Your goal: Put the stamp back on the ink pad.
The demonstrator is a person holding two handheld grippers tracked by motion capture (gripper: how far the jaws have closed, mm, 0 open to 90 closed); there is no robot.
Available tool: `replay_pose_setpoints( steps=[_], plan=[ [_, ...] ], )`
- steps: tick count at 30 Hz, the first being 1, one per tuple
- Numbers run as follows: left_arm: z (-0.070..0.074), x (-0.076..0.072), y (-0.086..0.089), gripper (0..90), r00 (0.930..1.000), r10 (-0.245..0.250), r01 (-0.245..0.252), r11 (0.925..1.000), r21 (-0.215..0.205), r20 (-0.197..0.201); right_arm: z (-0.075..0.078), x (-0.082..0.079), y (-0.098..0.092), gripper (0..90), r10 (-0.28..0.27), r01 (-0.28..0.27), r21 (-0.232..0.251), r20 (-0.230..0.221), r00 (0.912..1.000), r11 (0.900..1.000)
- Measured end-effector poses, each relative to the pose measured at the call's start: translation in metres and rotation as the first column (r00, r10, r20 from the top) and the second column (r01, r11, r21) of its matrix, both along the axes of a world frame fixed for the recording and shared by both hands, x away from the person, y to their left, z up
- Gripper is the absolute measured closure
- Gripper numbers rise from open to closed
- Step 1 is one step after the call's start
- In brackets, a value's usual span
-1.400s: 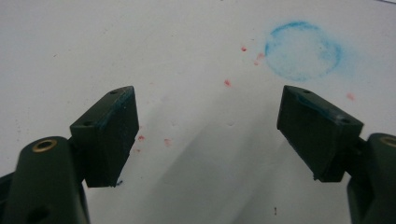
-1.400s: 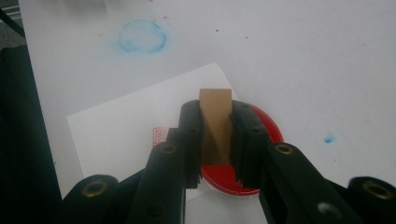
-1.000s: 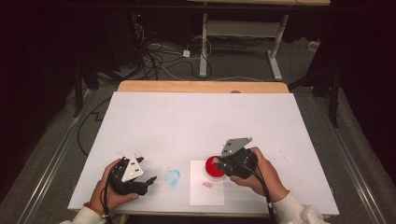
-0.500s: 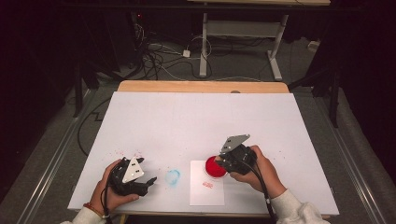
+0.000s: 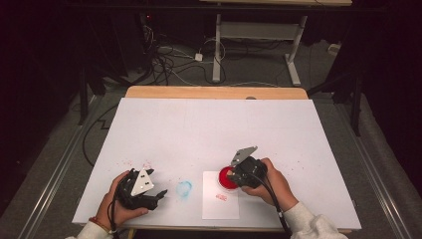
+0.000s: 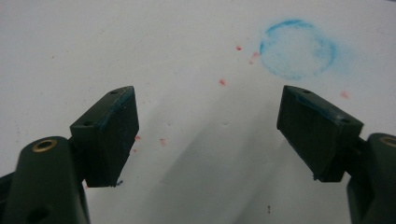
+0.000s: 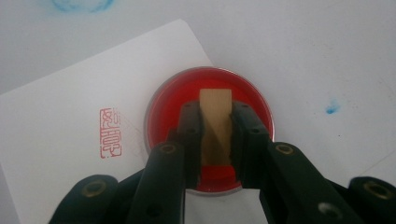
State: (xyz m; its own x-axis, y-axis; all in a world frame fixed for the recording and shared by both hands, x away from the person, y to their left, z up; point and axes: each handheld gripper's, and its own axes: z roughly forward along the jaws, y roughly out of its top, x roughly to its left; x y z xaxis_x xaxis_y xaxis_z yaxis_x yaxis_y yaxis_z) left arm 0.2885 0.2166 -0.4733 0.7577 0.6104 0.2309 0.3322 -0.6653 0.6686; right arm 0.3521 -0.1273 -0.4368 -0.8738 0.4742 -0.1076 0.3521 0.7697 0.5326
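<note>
Right tool (image 7: 216, 135), near the front right of the white desk (image 5: 209, 129), pinches a small tan, block-shaped stamp of wood or stone (image 7: 215, 126) between its two black jaws, with the stamp's far end over the round red ink pad in its shallow clear dish (image 7: 163, 107). That dish stands on the far right corner of a white sheet of paper (image 5: 219, 206), which already bears one red square seal print (image 7: 110, 133) to the left of the dish. I judge the stamp to be light, stiff and hard, with smooth flat sides that could slip if held loosely, so the best hold is across its two broad faces at mid-length, as the jaws have it now, leaving the printing end free. Wet ink would make that end smeary, and the dish looks light enough to slide on the paper under a sideways push. Left tool (image 6: 208, 135), at the near left, stands spread wide with nothing between its jaws, just short of a faint blue ring smudge (image 6: 296, 49) and some red specks on the desk. Whether the stamp's face actually touches the ink is hidden by the jaws, and the seal's characters are too small to read.
</note>
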Motion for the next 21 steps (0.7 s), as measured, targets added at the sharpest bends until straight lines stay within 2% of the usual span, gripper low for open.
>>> replay_pose_setpoints(
  steps=[16, 21],
  plan=[
    [-0.0010, 0.0006, -0.0001, 20.4, 1.0000, -0.003, 0.003, 1.0000, 0.006, -0.006, -0.0037, 0.0003, 0.0034, 74.8, 0.003, -0.003, -0.009, -0.015, 0.9999, 1.000],
    [-0.0005, 0.0004, 0.0001, 20.2, 1.0000, -0.007, 0.007, 1.0000, 0.005, -0.004, -0.0032, 0.0007, 0.0022, 68.7, 0.005, -0.005, -0.001, -0.014, 0.9999, 1.000]
  ],
)
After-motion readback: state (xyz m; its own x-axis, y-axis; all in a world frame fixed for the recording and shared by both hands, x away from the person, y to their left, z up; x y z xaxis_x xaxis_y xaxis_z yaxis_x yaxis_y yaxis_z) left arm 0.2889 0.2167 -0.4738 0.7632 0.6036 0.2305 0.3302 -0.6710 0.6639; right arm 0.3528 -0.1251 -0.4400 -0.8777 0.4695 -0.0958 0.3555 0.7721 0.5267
